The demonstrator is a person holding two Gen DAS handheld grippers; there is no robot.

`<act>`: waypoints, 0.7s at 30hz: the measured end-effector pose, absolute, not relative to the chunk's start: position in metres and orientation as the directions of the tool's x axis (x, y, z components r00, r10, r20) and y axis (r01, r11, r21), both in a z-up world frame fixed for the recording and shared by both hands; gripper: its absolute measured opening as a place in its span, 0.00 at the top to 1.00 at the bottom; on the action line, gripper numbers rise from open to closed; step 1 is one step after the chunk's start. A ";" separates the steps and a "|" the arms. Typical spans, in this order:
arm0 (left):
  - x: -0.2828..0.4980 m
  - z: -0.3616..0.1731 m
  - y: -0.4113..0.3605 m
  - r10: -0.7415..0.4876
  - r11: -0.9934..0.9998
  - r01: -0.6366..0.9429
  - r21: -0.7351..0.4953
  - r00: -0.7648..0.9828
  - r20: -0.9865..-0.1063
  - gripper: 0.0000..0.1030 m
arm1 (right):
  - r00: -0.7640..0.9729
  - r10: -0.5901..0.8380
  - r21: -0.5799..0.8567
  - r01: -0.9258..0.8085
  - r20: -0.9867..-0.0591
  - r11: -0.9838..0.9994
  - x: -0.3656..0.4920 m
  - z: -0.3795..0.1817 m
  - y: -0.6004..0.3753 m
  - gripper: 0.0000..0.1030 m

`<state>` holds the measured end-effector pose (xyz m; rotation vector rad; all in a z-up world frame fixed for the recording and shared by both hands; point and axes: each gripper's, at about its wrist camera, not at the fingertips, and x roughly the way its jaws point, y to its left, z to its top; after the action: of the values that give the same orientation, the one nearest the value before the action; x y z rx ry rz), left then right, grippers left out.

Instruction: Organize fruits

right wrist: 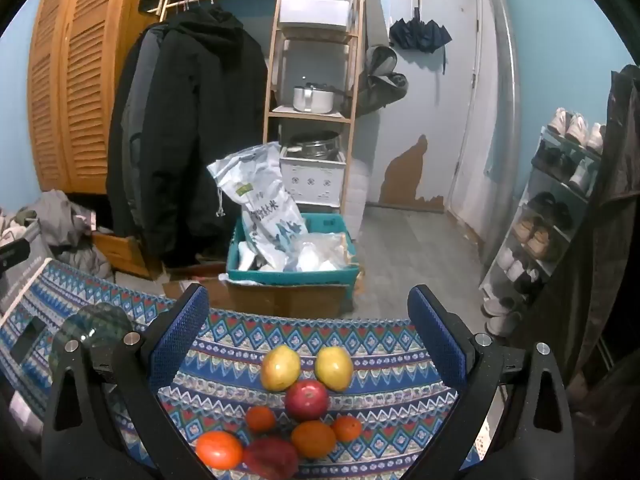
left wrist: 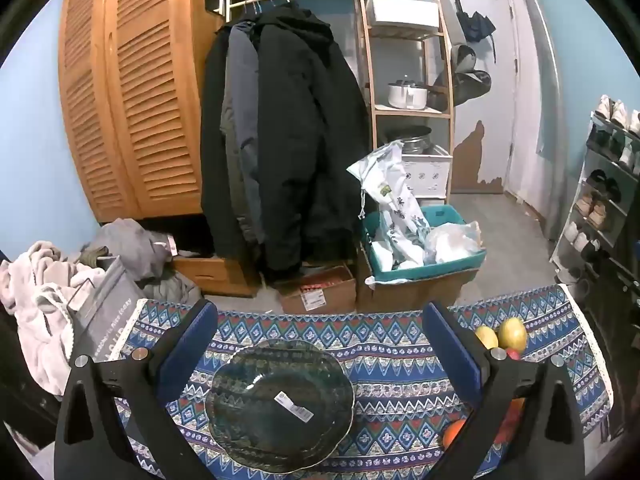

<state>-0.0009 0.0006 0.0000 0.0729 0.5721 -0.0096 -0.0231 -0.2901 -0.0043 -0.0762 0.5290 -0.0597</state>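
The desk (left wrist: 384, 344), under a patterned cloth, carries everything. The glass plate (left wrist: 280, 404) lies between the left gripper's (left wrist: 320, 364) spread fingers, empty, probably the place meant for the fruit. The fruits sit loose in a cluster between the right gripper's (right wrist: 308, 360) fingers, also spread wide and holding nothing: two yellow apples (right wrist: 280, 367) farthest, a red apple (right wrist: 307, 399) behind them, oranges (right wrist: 313, 439) nearest. Only the right view shows the whole cluster; the left shows the plate whole and just a few fruits beyond its right finger.
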 end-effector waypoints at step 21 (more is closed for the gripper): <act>0.001 -0.003 0.006 -0.004 0.996 0.050 0.069 0.836 -0.549 0.00 | 0.854 -0.080 -0.114 0.024 -0.515 0.993 -0.023 -0.008 -0.287 0.05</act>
<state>0.0009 0.0058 -0.0029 0.0814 0.5804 -0.0289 -0.0228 -0.2868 -0.0078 -0.1050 0.5454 -0.0552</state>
